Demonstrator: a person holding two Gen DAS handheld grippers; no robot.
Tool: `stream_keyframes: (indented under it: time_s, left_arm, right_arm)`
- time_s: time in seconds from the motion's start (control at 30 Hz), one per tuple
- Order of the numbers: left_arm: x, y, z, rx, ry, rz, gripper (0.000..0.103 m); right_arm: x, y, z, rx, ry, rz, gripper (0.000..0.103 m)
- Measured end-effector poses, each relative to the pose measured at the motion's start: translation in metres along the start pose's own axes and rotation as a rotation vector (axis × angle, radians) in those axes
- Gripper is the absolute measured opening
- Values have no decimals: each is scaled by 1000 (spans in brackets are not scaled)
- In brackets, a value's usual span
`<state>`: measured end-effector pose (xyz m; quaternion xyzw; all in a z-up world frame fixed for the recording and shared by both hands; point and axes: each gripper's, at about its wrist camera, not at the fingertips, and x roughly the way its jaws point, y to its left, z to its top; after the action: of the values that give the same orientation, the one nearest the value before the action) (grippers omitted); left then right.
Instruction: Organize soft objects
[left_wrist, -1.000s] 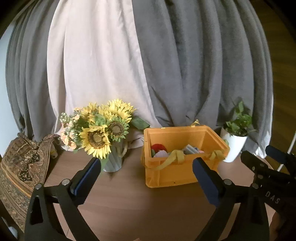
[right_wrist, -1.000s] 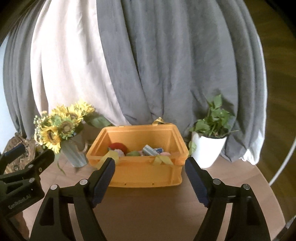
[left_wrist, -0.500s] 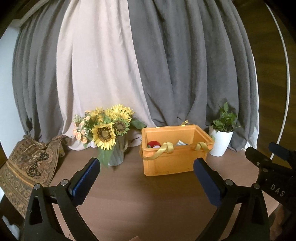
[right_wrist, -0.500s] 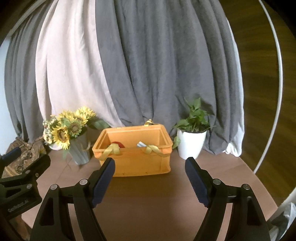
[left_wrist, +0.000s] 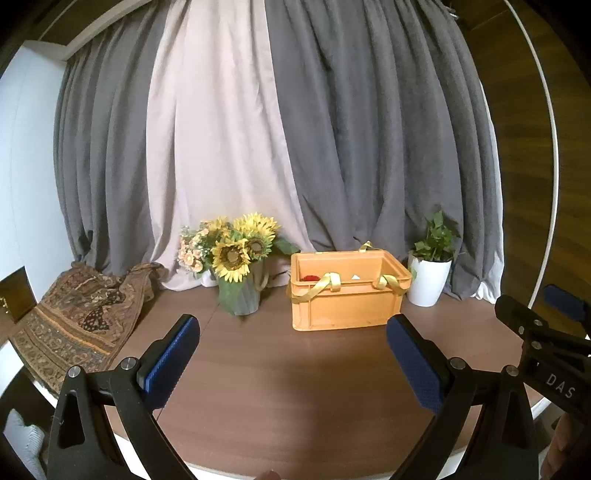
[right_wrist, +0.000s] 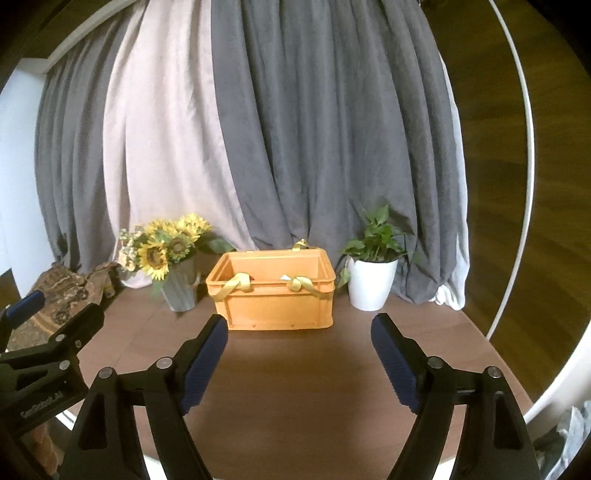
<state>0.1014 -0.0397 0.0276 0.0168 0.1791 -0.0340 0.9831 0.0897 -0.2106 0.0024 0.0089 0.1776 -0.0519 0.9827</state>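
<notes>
On a round brown tabletop (left_wrist: 295, 387) before grey and cream curtains (left_wrist: 332, 129), an orange crate (left_wrist: 347, 295) stands well ahead of two hand-held grippers, holding the soft things to be organized. Only a red scrap (left_wrist: 309, 277) and a pale corner (left_wrist: 355, 276) show above its rim in the left view; the rest is hidden by the near wall. Yellow straps (left_wrist: 325, 284) drape over that wall.

The left gripper (left_wrist: 291, 363) has its jaws wide apart with nothing between them. The right gripper (right_wrist: 299, 363) is likewise empty, its jaws wide and opening a little further.

The crate lies straight ahead of the right gripper and ahead, slightly to the right, of the left one, its long side facing both. The right hand looks the better lined up for a reach; neither is clearly nearer. Bare tabletop lies between grippers and crate, so nothing blocks a direct approach, though the contents sit low behind the wall and would likely need a reach from above.

A vase of sunflowers (left_wrist: 236, 258) stands just left of the crate, a potted plant (left_wrist: 430, 273) just right, apart from it. A patterned cloth (left_wrist: 81, 317) covers the far left edge.
</notes>
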Motion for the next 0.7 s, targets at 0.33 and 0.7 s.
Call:
stream_keyframes:
  time_s: [0.33,0.7]
  left_arm:
    - [-41,-2,-9,4,-20,-1,103]
    - [-65,-1,-13,4,-48,8,103]
  right_arm:
    - [-44,-5,-14,4,-25,0,82]
    - [-67,-5,-20,11,-42,-1,82]
